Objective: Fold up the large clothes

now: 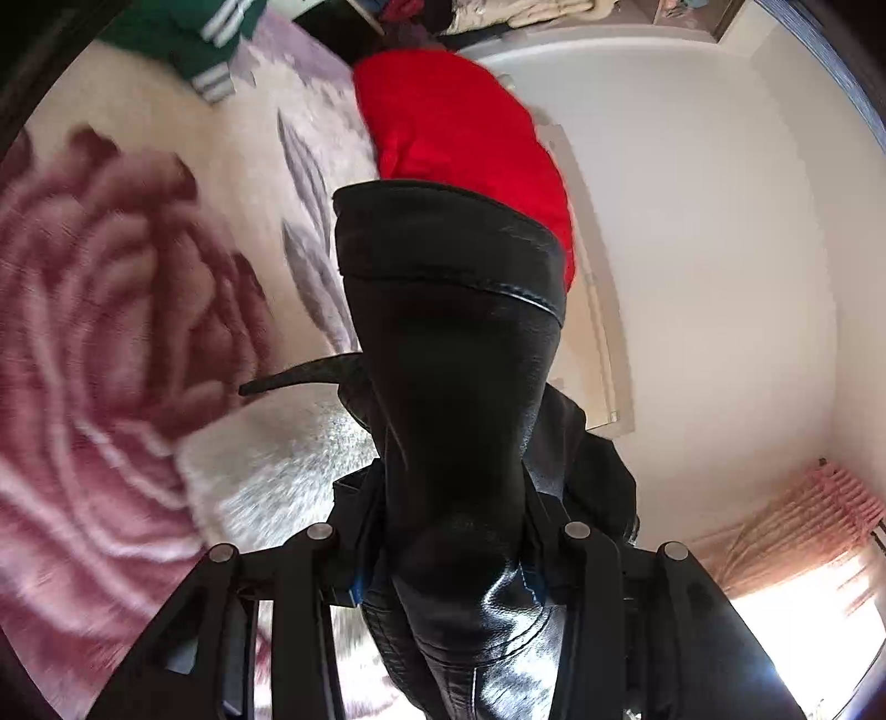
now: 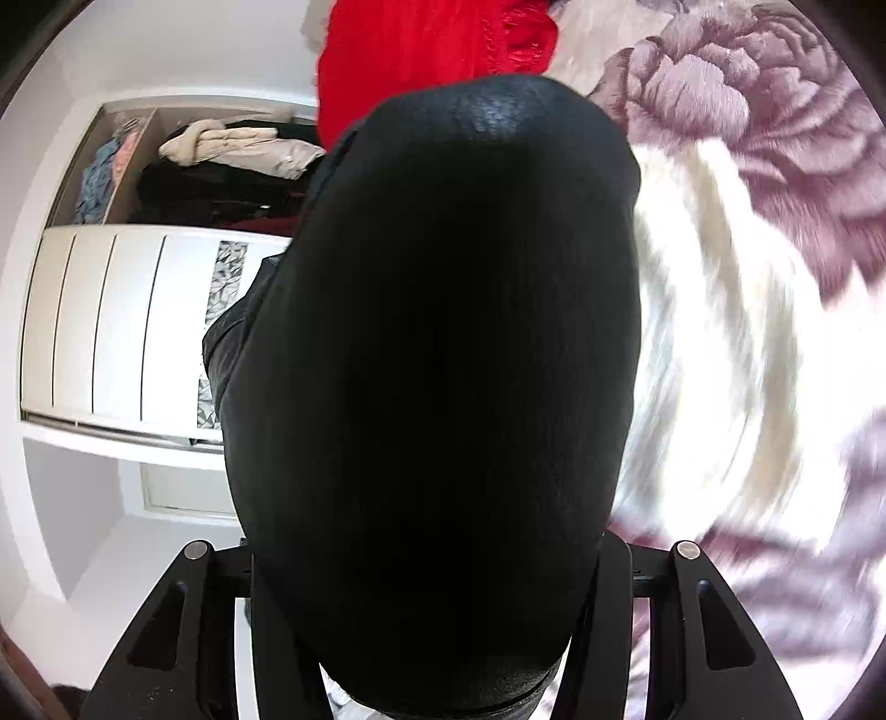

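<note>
A black leather jacket (image 1: 454, 387) fills the middle of the left wrist view, with a stitched cuff or hem edge at its top. My left gripper (image 1: 451, 531) is shut on it and holds it up above the bed. In the right wrist view the same black leather jacket (image 2: 443, 360) drapes over my right gripper (image 2: 437, 576) and hides its fingers; the gripper is shut on the leather. A red garment (image 1: 459, 149) lies beyond the jacket on the bed, and it shows at the top of the right wrist view (image 2: 421, 50).
The bed has a fuzzy blanket with large pink roses (image 1: 99, 343) (image 2: 775, 166). A green garment with white stripes (image 1: 205, 39) lies at the far corner. An open wardrobe with piled clothes (image 2: 210, 177) and white doors (image 2: 111, 327) stands by the wall. A pink curtain (image 1: 803, 531) hangs at the window.
</note>
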`<control>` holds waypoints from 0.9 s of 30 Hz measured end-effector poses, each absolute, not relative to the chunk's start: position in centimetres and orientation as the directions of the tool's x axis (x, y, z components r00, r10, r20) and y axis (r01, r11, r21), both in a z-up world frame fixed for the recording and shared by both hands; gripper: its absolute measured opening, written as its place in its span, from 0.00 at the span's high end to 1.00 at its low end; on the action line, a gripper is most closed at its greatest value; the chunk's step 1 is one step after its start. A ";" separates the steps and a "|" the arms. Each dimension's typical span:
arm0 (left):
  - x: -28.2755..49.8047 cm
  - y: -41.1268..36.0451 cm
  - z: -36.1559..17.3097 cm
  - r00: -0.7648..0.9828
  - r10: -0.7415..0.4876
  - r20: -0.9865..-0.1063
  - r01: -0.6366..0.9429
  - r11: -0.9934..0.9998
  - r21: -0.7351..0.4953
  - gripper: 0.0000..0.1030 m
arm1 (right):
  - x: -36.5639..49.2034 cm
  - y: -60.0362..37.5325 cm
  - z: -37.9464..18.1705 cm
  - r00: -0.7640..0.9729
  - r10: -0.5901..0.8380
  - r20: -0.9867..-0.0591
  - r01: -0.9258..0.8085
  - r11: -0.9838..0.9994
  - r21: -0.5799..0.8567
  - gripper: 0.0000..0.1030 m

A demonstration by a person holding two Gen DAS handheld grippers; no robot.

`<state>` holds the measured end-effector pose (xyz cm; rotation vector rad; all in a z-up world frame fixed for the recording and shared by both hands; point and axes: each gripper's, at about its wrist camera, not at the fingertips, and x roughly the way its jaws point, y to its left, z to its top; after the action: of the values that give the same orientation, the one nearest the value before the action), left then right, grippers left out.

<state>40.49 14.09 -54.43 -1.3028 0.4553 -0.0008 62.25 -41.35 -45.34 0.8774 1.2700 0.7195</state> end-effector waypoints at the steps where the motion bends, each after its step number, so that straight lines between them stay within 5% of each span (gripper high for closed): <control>1: 42.0 13.6 -55.9 0.908 -0.264 -0.325 -0.255 0.268 -0.929 0.64 | 63.4 -41.6 -46.4 0.164 0.849 -0.502 0.021 0.506 0.862 0.47; 7: 45.8 10.6 -62.2 0.853 -0.344 -0.393 -0.292 0.311 -0.905 0.61 | 74.1 -45.5 -55.0 0.109 0.807 -0.580 0.062 0.577 0.815 0.45; 11: 44.8 10.9 -62.4 0.825 -0.390 -0.408 -0.281 0.344 -0.896 0.57 | 73.1 -46.6 -60.5 0.020 0.779 -0.626 0.176 0.614 0.769 0.26; 14: 44.0 12.6 -61.5 0.778 -0.443 -0.445 -0.309 0.346 -0.886 0.56 | 72.6 -46.5 -59.4 0.016 0.770 -0.637 0.175 0.625 0.760 0.22; 18: 43.2 14.6 -57.4 0.733 -0.357 -0.579 -0.352 0.529 -0.772 0.56 | 71.4 -45.8 -55.9 0.104 0.667 -0.737 0.167 0.719 0.674 0.20; 19: 43.0 14.8 -56.0 0.717 -0.326 -0.617 -0.355 0.590 -0.725 0.53 | 70.6 -45.4 -54.5 0.154 0.585 -0.796 0.165 0.779 0.604 0.18; 22: 43.3 14.6 -52.8 0.712 -0.238 -0.661 -0.332 0.714 -0.616 0.00 | 65.6 -45.8 -50.8 0.262 0.342 -0.902 0.172 0.903 0.393 0.18; 27: 49.1 11.5 -47.5 0.689 -0.224 -0.690 -0.146 0.889 -0.434 0.00 | 59.6 -48.1 -47.7 0.390 0.367 -0.844 0.245 0.843 0.480 0.19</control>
<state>49.13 11.49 -47.53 -0.4869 0.8186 -0.0457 59.57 -48.05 -47.70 0.5989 1.1873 0.0840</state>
